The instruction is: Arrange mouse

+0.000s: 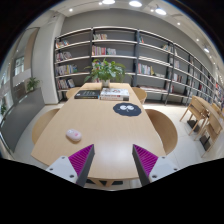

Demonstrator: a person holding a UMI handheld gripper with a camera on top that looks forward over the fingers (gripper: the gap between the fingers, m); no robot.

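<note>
You're holding the gripper (115, 160) high over the near end of a long wooden table (100, 135), both magenta pads (81, 158) at the bottom of the frame spread wide with nothing between them: released, empty, ready.

There's your target: the mouse (74, 134), small and pale, sits on the bare tabletop left of centre, just ahead of and slightly left of your left finger. Further up the table, right of centre, lies a dark round mouse pad (127, 109), well apart from the mouse. That looks like the likely place for it, though the task doesn't say so.

Beyond the pad, near the top of the table, you've got a stack of books (114, 94), another darker stack (87, 94) to its left, and a potted plant (106, 70) behind them. Bookshelves (120, 55) fill the back wall, and chairs (163, 125) flank the table at both sides.

So the approach isn't made yet. Swing left and drop down, keep the fingers apart, and line them up so the mouse passes between the pads across its narrow width. It's low and rounded, so come in close to the tabletop and squeeze at its sides, or it may squirt out forward.
</note>
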